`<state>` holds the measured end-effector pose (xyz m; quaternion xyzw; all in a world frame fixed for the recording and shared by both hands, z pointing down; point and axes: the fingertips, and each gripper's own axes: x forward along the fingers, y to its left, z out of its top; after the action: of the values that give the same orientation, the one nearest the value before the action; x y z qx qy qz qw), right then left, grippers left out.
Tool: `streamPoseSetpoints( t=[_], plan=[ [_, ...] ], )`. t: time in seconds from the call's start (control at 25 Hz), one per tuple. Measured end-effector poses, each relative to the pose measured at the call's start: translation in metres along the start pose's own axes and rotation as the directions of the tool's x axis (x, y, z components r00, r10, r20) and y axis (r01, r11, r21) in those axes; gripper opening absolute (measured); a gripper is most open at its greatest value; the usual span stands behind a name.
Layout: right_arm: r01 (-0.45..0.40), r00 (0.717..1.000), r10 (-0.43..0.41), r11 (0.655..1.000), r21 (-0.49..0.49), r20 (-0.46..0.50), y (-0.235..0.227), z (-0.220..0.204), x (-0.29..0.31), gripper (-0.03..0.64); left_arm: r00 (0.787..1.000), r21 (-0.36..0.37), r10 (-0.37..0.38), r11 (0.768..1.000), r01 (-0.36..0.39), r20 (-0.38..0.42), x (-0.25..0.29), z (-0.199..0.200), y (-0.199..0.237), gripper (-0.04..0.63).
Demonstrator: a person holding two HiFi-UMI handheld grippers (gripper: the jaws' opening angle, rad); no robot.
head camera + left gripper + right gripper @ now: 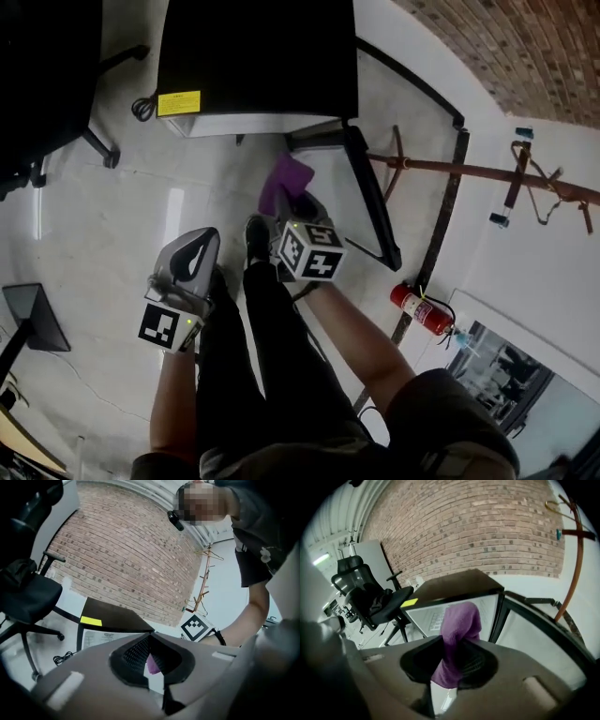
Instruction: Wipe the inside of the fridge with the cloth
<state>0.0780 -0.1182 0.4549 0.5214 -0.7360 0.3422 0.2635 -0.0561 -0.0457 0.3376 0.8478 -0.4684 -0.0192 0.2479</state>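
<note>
Your right gripper (457,654) is clamped on the purple cloth (461,620), held short of the open mini fridge (253,56) on the floor (122,216). Your left gripper (208,236) is closed, empty. Wiping looks not yet begun.

**Head view**
- The fridge (258,56) is cut off by the top edge. Its black top covers the interior, so no shelf or inner wall shows.
- The cloth (284,180) is partly hidden behind the right gripper (292,201), and its gripped end does not show.
- Print on the yellow label (178,102) is too small to read.
- The chair (47,75) is cut off by the left and top edges.

**Left gripper view**
- The cloth shows only as a sliver in the gap between the fingers (133,652) of the left gripper (149,638).
- The gripper body hides the floor ahead.

**Right gripper view**
- The cloth covers the middle of the fridge opening.
- The interior behind it is pale, and its detail is too blurred to tell.
</note>
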Motion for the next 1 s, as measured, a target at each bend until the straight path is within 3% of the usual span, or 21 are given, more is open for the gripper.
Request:
streamPoseSetpoints(
  t=[0.28, 0.56, 0.84, 1.0],
  plan=[
    [-0.002, 0.994, -0.003, 0.999, 0.051, 0.113, 0.045, 0.052, -0.115, 0.074, 0.995, 0.042, -0.094, 0.995, 0.094, -0.023, -0.033, 0.082, -0.063, 0.017],
    [-0.040, 0.993, 0.040, 0.999, 0.003, 0.115, 0.082, 0.040, -0.229, 0.074, 0.974, 0.080, -0.215, 0.972, 0.220, -0.068, -0.066, 0.110, -0.127, 0.017],
    [-0.064, 0.984, 0.059, 0.998, 0.027, 0.167, 0.065, 0.034, -0.304, 0.074, 0.962, 0.152, -0.270, 0.949, 0.275, -0.051, -0.067, 0.155, -0.198, 0.017],
    [-0.116, 0.978, 0.109, 0.993, 0.030, 0.177, 0.065, 0.018, -0.335, 0.074, 0.967, 0.192, -0.256, 0.948, 0.254, -0.017, -0.084, 0.166, -0.237, 0.017]
  ],
)
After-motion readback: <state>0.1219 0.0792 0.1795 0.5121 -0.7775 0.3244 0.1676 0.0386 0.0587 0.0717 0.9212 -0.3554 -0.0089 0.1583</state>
